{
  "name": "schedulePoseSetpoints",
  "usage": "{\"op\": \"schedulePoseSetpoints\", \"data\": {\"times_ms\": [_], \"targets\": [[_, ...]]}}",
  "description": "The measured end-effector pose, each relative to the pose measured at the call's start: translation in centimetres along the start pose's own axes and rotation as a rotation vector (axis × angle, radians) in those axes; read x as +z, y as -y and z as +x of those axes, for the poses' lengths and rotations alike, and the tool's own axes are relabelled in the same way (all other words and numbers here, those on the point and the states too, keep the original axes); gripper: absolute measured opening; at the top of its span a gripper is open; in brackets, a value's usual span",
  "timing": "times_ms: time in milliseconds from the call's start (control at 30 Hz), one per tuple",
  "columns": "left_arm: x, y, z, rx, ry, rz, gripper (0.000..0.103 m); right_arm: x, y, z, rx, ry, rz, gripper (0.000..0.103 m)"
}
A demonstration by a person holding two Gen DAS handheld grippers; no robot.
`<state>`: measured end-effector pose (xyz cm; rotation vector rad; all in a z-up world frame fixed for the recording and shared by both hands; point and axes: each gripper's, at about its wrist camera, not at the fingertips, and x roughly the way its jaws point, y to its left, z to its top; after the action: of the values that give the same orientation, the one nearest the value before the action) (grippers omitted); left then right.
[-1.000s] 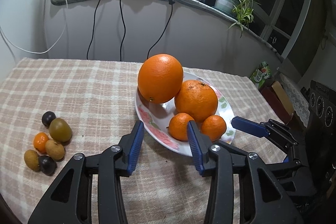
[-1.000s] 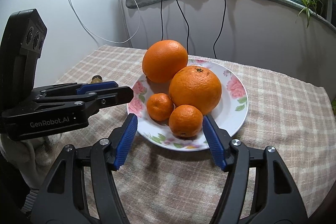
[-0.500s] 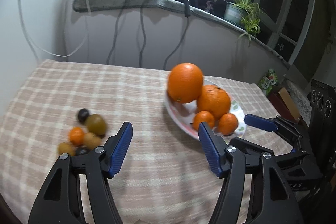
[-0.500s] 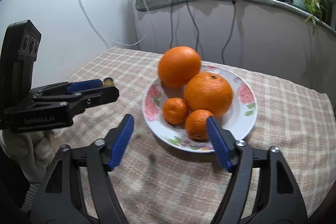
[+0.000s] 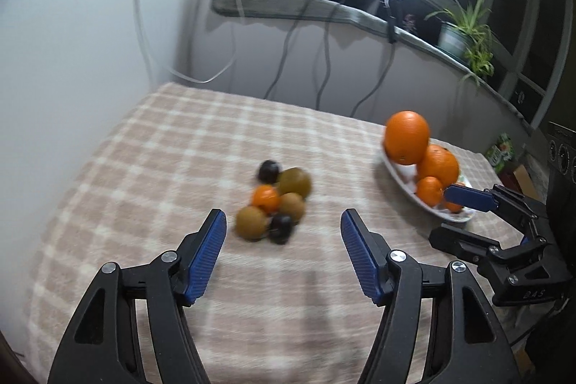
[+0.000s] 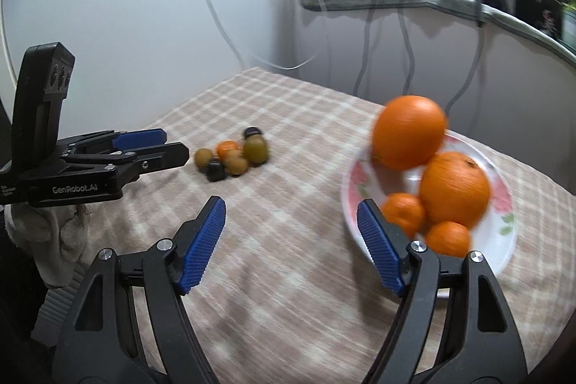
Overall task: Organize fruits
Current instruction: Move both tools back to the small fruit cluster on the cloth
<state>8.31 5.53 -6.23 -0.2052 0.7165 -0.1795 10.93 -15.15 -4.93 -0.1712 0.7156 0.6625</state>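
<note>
Your left gripper (image 5: 283, 233) has its jaws apart with nothing between them, aimed down at the loose cluster of small fruit (image 5: 275, 202) on the checked tablecloth (image 5: 151, 168); your right gripper (image 6: 291, 233) is also apart and empty, its right finger just in front of the floral plate (image 6: 504, 225). Taking the plate as landmark: the cluster sits well to its left on the cloth, six pieces touching each other, namely two dark plums (or similar, blurred), one small mandarin (image 5: 265, 197), three brownish-green kiwis. On the plate: two big oranges (image 6: 408, 132), one propped on the rim, and two small mandarins (image 6: 403, 213). The cluster pieces look light, roundish and smooth, so they will likely roll if nudged; the plums and kiwis probably bruise, so clamp gently across the widest part. Kiwis are slightly oval, but the long axis can't be read through the blur; the largest kiwi (image 5: 294, 182) seems to lie roughly sideways. Take an outer piece first, since the others touch it.
</note>
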Motion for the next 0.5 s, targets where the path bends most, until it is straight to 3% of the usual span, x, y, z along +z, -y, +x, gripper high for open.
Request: {"op": "schedulePoseSetpoints", "data": {"times_ms": [200,333,500], "targets": [[-0.6,-2.1,0.3,-0.005,-0.024,-0.033,0.049,1.1,-2.1,2.0,0.073,-0.022,-0.01,0.077],[-0.8,-2.7,0.8,-0.03,-0.044,-0.047,0.039,2.5,-2.6,3.2,0.104,-0.038,0.004,0.068],[-0.6,-2.9,1.5,-0.043,-0.064,-0.048,0.037,4.3,-2.1,5.8,0.137,-0.086,0.071,0.059]]}}
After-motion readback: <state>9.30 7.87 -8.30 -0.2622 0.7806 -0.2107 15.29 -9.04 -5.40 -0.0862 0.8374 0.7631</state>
